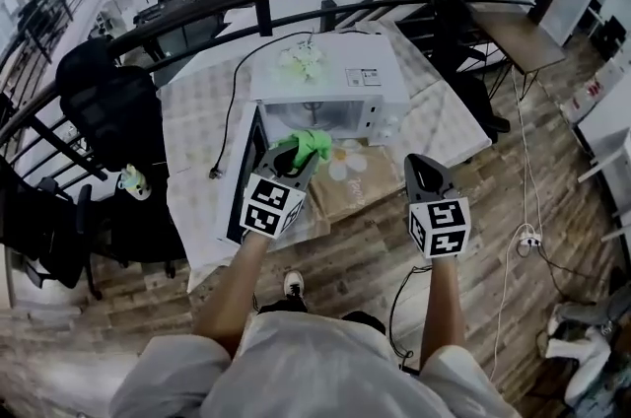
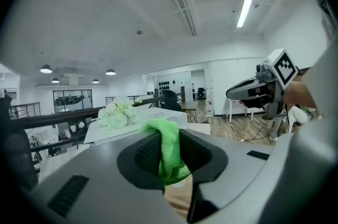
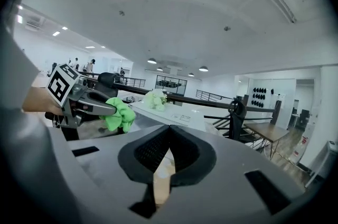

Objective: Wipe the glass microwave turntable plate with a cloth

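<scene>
A black office chair (image 1: pixel 108 105) stands left of the white-clothed table (image 1: pixel 197 125). The left gripper (image 1: pixel 293 162) is clamped on a bunched green cloth (image 1: pixel 311 144), held just in front of the open cavity of the white microwave (image 1: pixel 335 76); whether the glass plate lies inside it I cannot tell. Pale flowers (image 1: pixel 303 59) sit on the microwave's top. The right gripper (image 1: pixel 426 172) hangs beside a brown bag (image 1: pixel 360 184), jaws pressed together with nothing between them
</scene>
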